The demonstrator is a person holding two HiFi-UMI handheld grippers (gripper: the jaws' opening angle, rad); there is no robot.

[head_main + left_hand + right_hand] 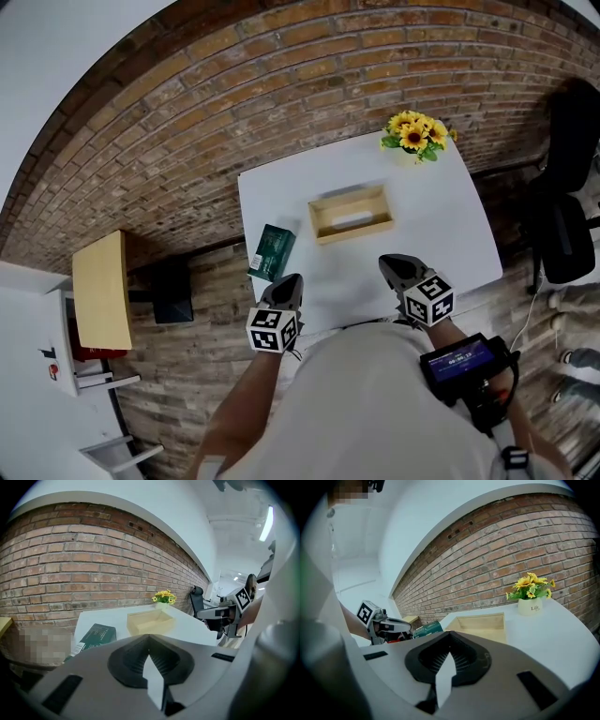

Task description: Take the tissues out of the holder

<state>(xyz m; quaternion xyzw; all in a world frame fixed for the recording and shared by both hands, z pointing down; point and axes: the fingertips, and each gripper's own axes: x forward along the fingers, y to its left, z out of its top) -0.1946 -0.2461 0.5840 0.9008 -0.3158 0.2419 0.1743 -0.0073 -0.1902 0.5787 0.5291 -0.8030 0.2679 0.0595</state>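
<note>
This looks like an office. Just ahead of the left gripper (289, 279) fingers and the right gripper (390, 263) fingers stands a white table (450, 225), set against a long red brick wall (234, 112). On the table's far corner sits a pot of sunflowers (415, 134). A black office chair (568, 239) stands off to the right of the right fingers. Plain white walls and a ceiling strip light (268, 522) rise above them.

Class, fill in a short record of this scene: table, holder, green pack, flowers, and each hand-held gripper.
Table: white, rectangular
Holder: wooden open box, mid-table
Green pack: lying at the table's left edge, apart from the holder
Flowers: yellow, in a pot, far right corner
Left hand-held gripper: shut, empty, near the table's front edge
Right hand-held gripper: shut, empty, near the front edge
</note>
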